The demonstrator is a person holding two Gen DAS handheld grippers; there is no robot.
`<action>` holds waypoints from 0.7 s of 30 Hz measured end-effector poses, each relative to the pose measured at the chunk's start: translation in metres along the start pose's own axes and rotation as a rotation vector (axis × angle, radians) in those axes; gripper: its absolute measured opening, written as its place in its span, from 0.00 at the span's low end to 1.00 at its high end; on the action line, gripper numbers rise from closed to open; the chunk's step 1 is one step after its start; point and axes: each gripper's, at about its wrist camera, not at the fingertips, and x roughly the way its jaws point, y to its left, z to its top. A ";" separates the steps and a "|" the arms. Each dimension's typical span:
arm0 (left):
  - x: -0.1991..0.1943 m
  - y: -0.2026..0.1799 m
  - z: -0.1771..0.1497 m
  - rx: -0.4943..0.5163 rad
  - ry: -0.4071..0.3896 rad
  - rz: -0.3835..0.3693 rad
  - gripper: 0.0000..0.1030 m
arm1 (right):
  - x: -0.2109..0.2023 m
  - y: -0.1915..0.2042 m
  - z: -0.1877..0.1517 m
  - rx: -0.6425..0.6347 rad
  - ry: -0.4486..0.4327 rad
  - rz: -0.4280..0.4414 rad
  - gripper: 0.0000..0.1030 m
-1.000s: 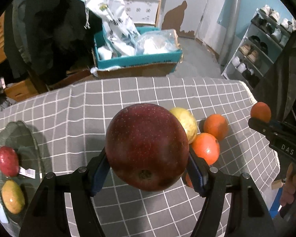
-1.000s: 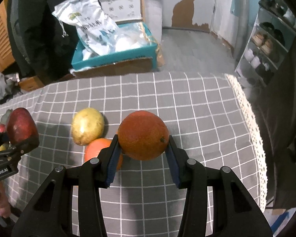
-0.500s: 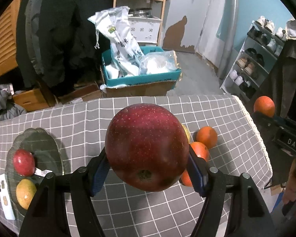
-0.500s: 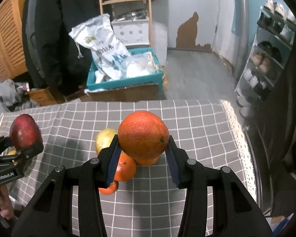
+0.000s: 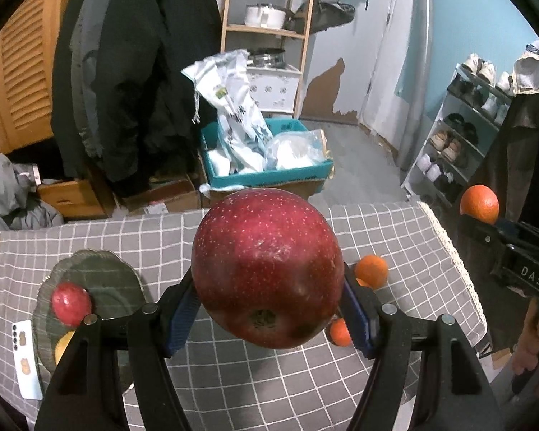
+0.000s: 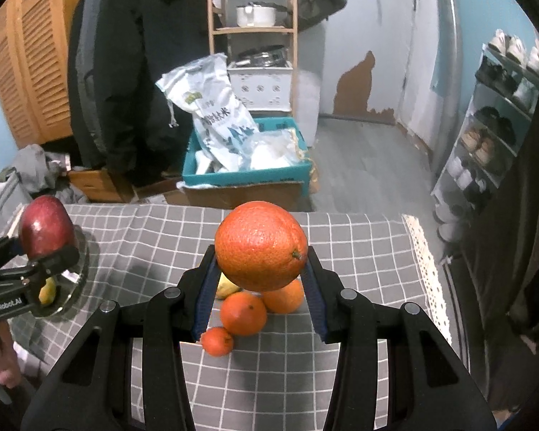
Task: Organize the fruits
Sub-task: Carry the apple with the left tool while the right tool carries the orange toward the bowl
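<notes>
My left gripper [image 5: 269, 305] is shut on a big dark red apple [image 5: 267, 267], held high above the grey checked tablecloth [image 5: 262, 377]. My right gripper [image 6: 260, 287] is shut on a large orange [image 6: 261, 246], also held high; it shows in the left wrist view [image 5: 479, 204] too. Below on the cloth lie three smaller oranges [image 6: 243, 313] and a yellow fruit [image 6: 226, 285], partly hidden. A dark glass plate [image 5: 100, 287] at the left holds a red fruit [image 5: 71, 303] and a yellow one [image 5: 63, 346].
A white phone-like card [image 5: 27, 355] lies left of the plate. The cloth's lace edge [image 6: 425, 262] marks the table's right side. Beyond the table are a teal box with bags [image 6: 246, 158], a wooden shelf [image 6: 253, 28], a shoe rack [image 6: 499, 122] and hanging coats [image 6: 133, 72].
Both grippers have risen well above the table with their fruit still held. The table, the plate and the loose fruit look smaller and lower in both views.
</notes>
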 end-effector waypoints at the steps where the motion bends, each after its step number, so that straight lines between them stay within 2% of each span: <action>1: -0.003 0.001 0.000 -0.001 -0.007 0.002 0.70 | -0.002 0.003 0.002 -0.006 -0.005 0.006 0.43; 21: -0.025 0.059 0.000 -0.086 -0.048 0.073 0.70 | 0.009 0.077 0.031 -0.076 -0.008 0.122 0.43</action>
